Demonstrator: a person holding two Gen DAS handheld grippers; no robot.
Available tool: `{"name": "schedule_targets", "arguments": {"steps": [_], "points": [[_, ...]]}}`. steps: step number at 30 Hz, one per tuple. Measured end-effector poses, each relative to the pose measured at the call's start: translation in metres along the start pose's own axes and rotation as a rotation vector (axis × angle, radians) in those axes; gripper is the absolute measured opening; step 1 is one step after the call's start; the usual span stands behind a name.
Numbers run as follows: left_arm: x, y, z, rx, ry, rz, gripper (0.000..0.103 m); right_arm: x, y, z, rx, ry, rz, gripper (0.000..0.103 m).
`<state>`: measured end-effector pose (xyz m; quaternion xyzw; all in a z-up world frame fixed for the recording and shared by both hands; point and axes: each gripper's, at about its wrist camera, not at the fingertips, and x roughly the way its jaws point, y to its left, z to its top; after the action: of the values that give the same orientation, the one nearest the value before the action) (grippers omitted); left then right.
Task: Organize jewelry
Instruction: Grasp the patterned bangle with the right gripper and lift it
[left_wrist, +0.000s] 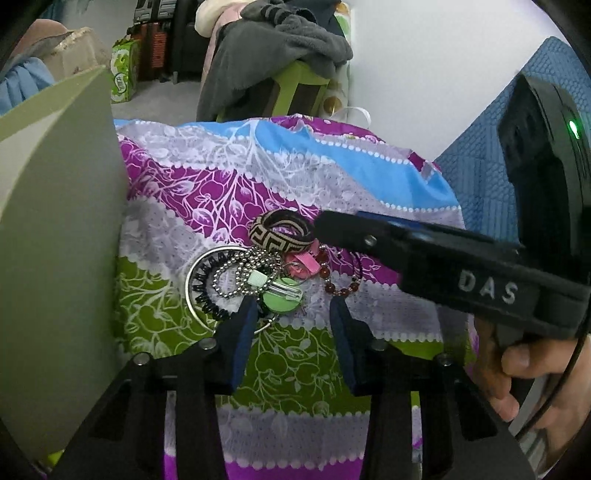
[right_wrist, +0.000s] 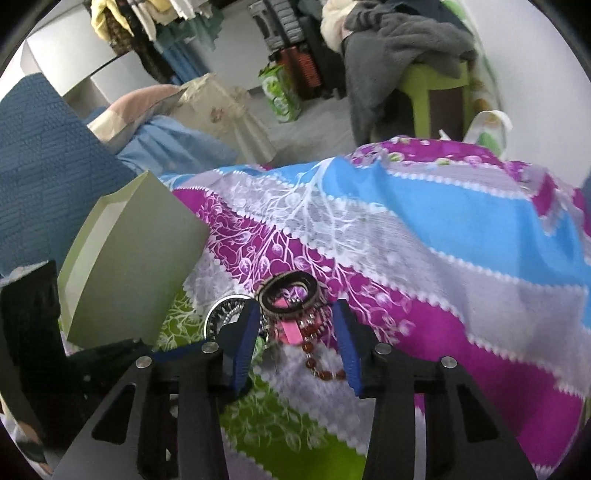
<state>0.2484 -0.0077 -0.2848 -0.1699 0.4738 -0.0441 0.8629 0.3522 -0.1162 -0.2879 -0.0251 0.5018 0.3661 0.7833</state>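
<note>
Two claws angled down over a jewelry pile (left_wrist: 266, 269) on the floral bedspread (left_wrist: 332, 177), left claw (left_wrist: 291, 310) apart astride a green disc (left_wrist: 282, 295), right claw (right_wrist: 295, 321) apart around a pink clip (right_wrist: 290, 332) and perhaps touching red beads (right_wrist: 314, 360), pale green box (right_wrist: 136, 258) just beside.

A patterned bedsheet (left_wrist: 229, 177) in purple, blue, grey and green stripes covers the surface. Behind it, grey clothes (right_wrist: 406, 40) are heaped over a green stool (right_wrist: 436, 96). A green carton (left_wrist: 123, 72) stands on the floor, and a blue quilted cover (right_wrist: 40, 155) lies alongside.
</note>
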Motion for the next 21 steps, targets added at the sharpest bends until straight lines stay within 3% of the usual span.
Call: {"name": "schedule_targets", "arguments": {"steps": [9,11,15,21], "points": [[0.009,0.004,0.003,-0.009,-0.013,-0.007,0.037,0.026,-0.010,0.006,0.013,0.041,0.010,0.031],[0.012,0.005,0.004,-0.020,-0.008,-0.010,0.031,0.029,-0.010,0.006,0.016,0.047,0.016,0.029],[0.014,0.005,0.005,-0.016,-0.007,-0.011,0.027,0.032,-0.007,0.006,0.001,0.050,0.023,0.008],[0.006,0.003,0.005,-0.021,-0.013,-0.042,0.027,0.021,-0.008,0.009,0.015,0.010,-0.009,0.007]]}}
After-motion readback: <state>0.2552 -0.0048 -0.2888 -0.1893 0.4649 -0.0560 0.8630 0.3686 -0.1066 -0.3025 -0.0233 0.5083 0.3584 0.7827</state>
